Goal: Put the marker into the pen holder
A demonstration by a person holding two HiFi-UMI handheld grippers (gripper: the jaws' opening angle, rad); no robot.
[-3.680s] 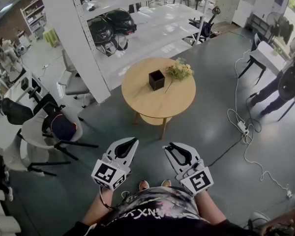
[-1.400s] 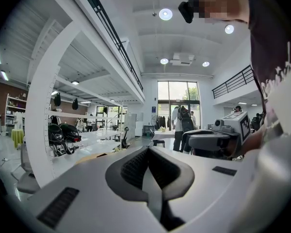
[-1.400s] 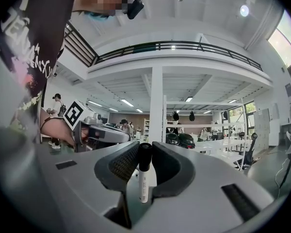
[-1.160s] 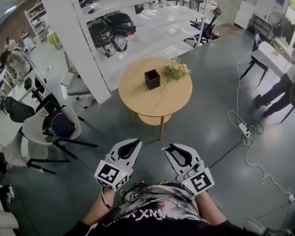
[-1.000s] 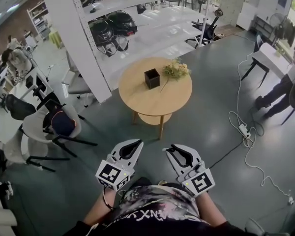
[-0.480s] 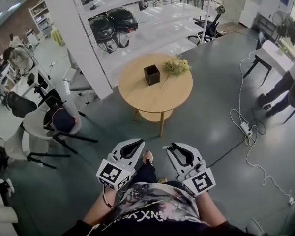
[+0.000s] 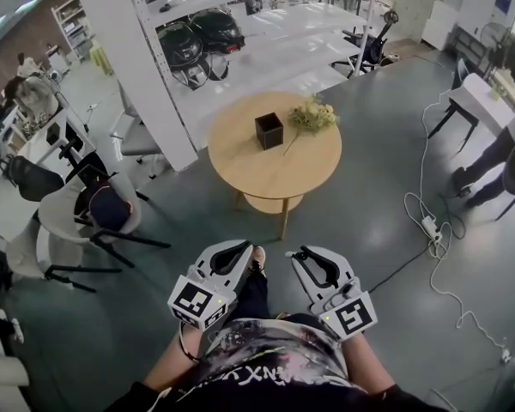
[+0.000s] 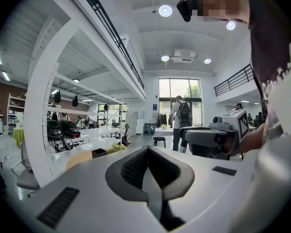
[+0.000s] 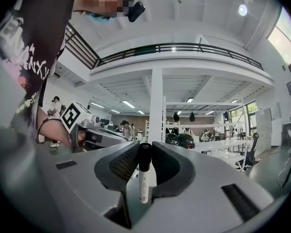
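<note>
**A:** Where is the marker (image 9: 143, 181) at this moment?

**B:** It is in the right gripper (image 9: 144, 145). The two jaws press on it from both sides, close under its black cap. In the right gripper view the white body goes down from there.

**A:** So the jaws are not wide open?

**B:** No, they stand only as far apart as the marker is thick. Nothing else is between them.

**A:** And the pen holder?

**B:** The pen holder (image 7: 269, 130) is a black square box, open on top. It stands on the round wooden table (image 7: 275, 178), on its far half, just beside a small bunch of flowers (image 7: 313, 116). The marker is well apart from it, because a stretch of grey floor (image 7: 352, 221) lies between the grippers and the table.

**A:** What about the left gripper?

**B:** The left gripper (image 8: 148, 149) holds nothing. Its jaw tips meet, and only the hollow behind them is free. In the head view both grippers are side by side, close before the person's body, and both point toward the table.

**A:** What is around them?

**B:** One shoe (image 7: 258, 255) of the person shows between the grippers. Beyond the table are white shelves with two dark helmets (image 7: 197, 37). At the left are some chairs (image 7: 103, 217). At the right a white cable (image 7: 429, 230) runs over the floor, and another person (image 7: 498, 153) stands at the edge.
</note>
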